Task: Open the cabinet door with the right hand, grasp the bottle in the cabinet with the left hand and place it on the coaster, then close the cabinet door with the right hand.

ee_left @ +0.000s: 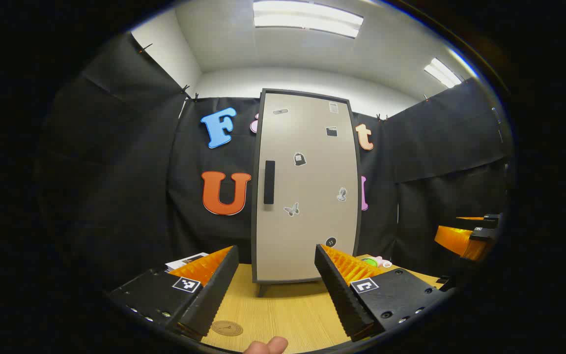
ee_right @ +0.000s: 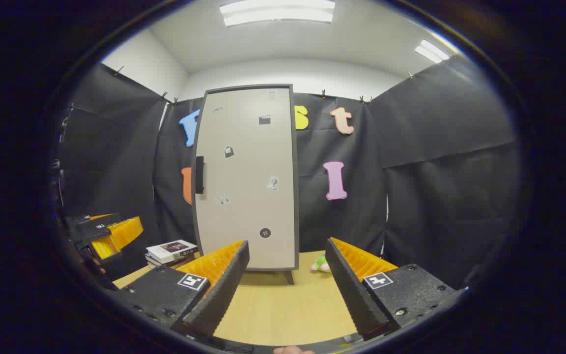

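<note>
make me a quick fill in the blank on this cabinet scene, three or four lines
1. The cabinet door is ____, so the bottle inside is hidden.
2. The dark handle sits near the door's ____ edge in the left gripper view.
3. The round coaster lies on the wooden ____.
4. The left hand-held gripper and the right hand-held gripper both have their fingers ____, holding nothing.

Missing words: closed; left; table; open

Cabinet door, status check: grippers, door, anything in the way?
Left gripper open, empty. Right gripper open, empty, short of the cabinet door. Door shut, handle untouched. Coaster bare; nothing in the way.
</note>
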### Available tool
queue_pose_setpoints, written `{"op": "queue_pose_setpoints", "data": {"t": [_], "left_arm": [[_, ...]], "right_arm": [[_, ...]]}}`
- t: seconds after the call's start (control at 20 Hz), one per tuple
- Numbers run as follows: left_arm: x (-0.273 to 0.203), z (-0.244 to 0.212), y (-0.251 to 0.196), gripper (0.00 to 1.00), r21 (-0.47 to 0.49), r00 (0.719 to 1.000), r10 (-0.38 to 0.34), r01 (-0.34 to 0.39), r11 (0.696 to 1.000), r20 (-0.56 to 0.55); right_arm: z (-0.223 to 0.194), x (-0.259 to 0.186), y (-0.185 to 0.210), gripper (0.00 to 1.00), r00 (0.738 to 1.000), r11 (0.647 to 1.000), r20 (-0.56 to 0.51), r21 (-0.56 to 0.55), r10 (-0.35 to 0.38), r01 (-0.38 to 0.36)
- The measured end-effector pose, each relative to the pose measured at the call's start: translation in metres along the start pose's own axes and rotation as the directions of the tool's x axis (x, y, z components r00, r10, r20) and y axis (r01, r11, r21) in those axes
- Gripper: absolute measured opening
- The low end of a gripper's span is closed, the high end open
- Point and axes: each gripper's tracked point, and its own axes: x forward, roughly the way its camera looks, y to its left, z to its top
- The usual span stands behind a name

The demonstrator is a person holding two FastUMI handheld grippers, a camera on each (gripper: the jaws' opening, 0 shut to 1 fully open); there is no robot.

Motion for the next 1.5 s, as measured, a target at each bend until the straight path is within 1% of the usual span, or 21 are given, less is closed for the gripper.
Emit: {"op": "queue_pose_setpoints", "data": {"t": [0.1, 0.25, 0.3, 0.55, 0.6, 0.65, 1.1, 1.25, 1.3, 1.35, 1.5], "left_arm": [[0.001, -0.001, 0.001, 0.95, 0.002, 1.0, 0.001, -0.001, 1.0, 0.009], [0.004, -0.009, 0.001, 0.95, 0.002, 1.0, -0.005, 0.005, 1.0, -0.015], [0.005, -0.009, 0.002, 0.95, 0.0, 1.0, -0.004, 0.004, 1.0, -0.016], [0.009, -0.002, 0.009, 0.95, 0.008, 1.0, 0.011, -0.011, 1.0, -0.007], [0.009, -0.002, 0.01, 0.95, 0.008, 1.0, 0.016, -0.016, 1.0, -0.007], [0.009, -0.001, 0.011, 0.95, 0.007, 1.0, 0.02, -0.02, 1.0, -0.005], [0.008, -0.006, 0.011, 0.95, 0.013, 1.0, 0.019, -0.019, 1.0, -0.016], [0.007, -0.008, 0.01, 0.95, 0.018, 1.0, 0.017, -0.017, 1.0, -0.017], [0.006, -0.008, 0.01, 0.95, 0.023, 1.0, 0.02, -0.019, 1.0, -0.019], [0.004, -0.01, 0.011, 0.95, 0.026, 1.0, 0.021, -0.021, 0.999, -0.022], [-0.003, -0.014, 0.011, 0.95, 0.023, 0.999, 0.024, -0.023, 0.999, -0.028]], "right_arm": [[-0.002, 0.002, 0.001, 1.0, 1.0, 1.0, -0.006, -0.004, -0.002, 0.002], [-0.002, 0.003, 0.002, 0.99, 1.0, 1.0, -0.008, 0.002, -0.004, 0.004], [0.0, 0.002, 0.002, 1.0, 1.0, 1.0, -0.006, 0.004, -0.003, 0.003], [0.001, 0.001, 0.002, 1.0, 1.0, 1.0, -0.001, 0.003, 0.004, -0.004], [0.001, 0.001, 0.003, 0.98, 1.0, 1.0, -0.002, 0.003, 0.006, -0.006], [0.001, 0.002, 0.002, 1.0, 1.0, 1.0, -0.004, 0.003, 0.007, -0.007], [-0.003, 0.006, 0.002, 1.0, 1.0, 1.0, -0.023, 0.004, 0.016, -0.016], [-0.003, 0.011, 0.007, 1.0, 0.998, 0.999, -0.035, 0.004, 0.042, -0.042], [0.0, 0.013, 0.013, 0.98, 0.998, 0.999, -0.032, 0.002, 0.053, -0.053], [0.004, 0.018, 0.02, 1.0, 0.997, 0.998, -0.027, 0.0, 0.066, -0.066], [0.024, 0.049, 0.059, 1.0, 0.989, 0.989, -0.006, 0.008, 0.151, -0.15]]}}
